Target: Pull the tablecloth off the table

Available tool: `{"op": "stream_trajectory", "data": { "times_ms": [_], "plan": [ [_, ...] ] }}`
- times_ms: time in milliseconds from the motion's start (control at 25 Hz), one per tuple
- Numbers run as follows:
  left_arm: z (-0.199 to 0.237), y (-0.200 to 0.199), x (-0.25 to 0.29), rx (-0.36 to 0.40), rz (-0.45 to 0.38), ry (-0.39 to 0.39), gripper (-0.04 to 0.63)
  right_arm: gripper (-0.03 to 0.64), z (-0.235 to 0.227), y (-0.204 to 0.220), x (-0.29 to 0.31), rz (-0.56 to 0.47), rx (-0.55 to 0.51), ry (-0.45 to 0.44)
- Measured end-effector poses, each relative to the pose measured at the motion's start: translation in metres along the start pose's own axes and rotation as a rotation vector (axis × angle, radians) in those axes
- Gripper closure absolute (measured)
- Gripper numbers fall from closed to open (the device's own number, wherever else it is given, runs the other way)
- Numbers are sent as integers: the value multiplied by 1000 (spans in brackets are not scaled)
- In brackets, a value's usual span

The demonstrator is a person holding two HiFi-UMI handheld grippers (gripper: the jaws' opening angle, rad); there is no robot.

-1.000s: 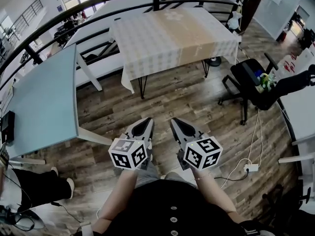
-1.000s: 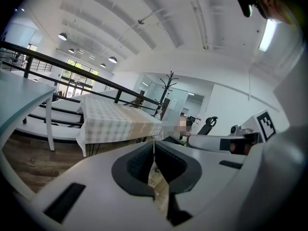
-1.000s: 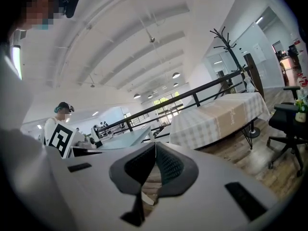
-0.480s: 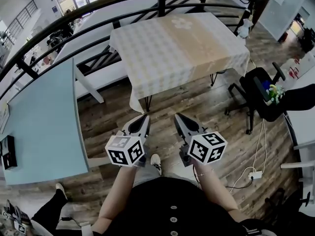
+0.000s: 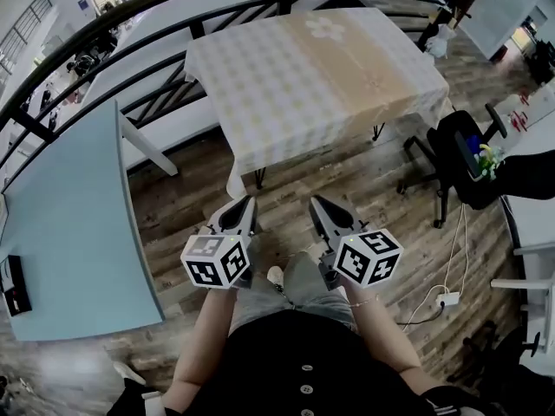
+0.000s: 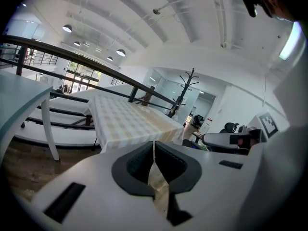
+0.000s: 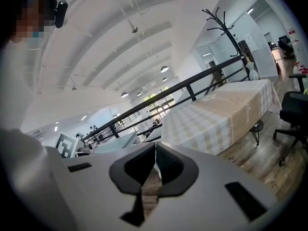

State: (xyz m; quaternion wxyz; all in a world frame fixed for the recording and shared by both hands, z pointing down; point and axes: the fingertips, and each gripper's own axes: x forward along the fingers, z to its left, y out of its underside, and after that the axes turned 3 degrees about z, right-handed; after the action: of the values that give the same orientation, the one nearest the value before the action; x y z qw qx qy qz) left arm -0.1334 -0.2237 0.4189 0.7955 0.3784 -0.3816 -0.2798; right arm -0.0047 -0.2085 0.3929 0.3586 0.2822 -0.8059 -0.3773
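Note:
A checked beige and white tablecloth (image 5: 312, 72) covers a table ahead of me, hanging over its near edge; it also shows in the left gripper view (image 6: 125, 121) and the right gripper view (image 7: 221, 112). My left gripper (image 5: 246, 200) and right gripper (image 5: 316, 200) are held side by side above the wooden floor, short of the table's near edge. Both are shut with nothing between their jaws. Neither touches the cloth.
A pale blue table (image 5: 74, 224) stands at my left. A black railing (image 5: 156, 11) runs behind the clothed table. A black office chair (image 5: 464, 159) stands at the right, with a cable and power strip (image 5: 447, 299) on the floor. A coat stand (image 6: 187, 88) rises beyond the table.
I have stepped closer to the clothed table, which now fills more of the view. Both grippers stay shut and side by side.

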Motion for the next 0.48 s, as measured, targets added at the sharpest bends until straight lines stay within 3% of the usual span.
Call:
{"op": "stream_trajectory", "data": {
  "times_ms": [200, 480],
  "plan": [
    [12, 7, 18, -8, 34, -29, 574, 589, -23, -5, 17, 12, 53, 21],
    [49, 10, 42, -40, 55, -157, 572, 588, -48, -5, 61, 92, 91, -36]
  ]
}}
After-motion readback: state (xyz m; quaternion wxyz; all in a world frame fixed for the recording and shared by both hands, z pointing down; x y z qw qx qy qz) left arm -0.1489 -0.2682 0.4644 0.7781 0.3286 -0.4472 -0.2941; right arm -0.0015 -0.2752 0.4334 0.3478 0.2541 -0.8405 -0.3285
